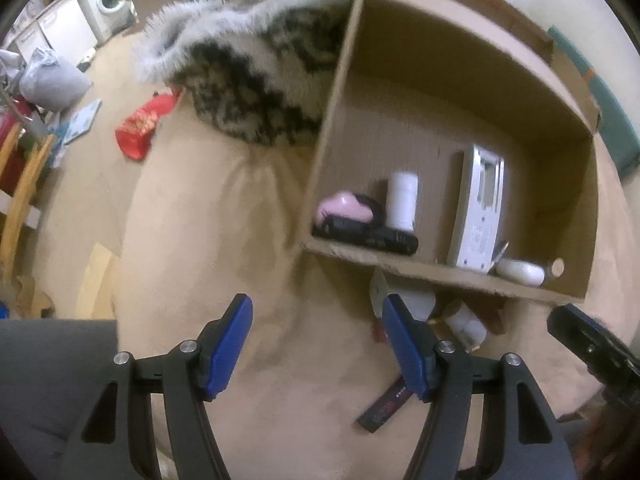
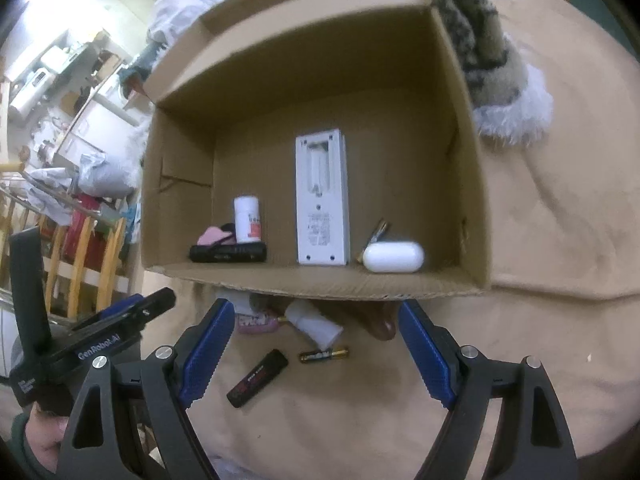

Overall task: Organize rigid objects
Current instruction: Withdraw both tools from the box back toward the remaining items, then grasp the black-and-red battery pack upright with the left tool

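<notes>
Open brown cardboard box (image 2: 312, 280) on beige bedding: white remote (image 2: 321, 204) inside; black stick (image 2: 258, 378) before it. Left claw (image 1: 316, 348) and right claw (image 2: 316, 354) apart, empty.

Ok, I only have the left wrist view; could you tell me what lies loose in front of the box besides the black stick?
Observer: A battery lies just right of the black stick, apart from it.
Operator: Is the right gripper holding anything?
Observer: No, the right gripper is open and holds nothing.
Operator: Anything else near the box?
Observer: A pink item lies at the near edge of the box, left of the white roll.
</notes>
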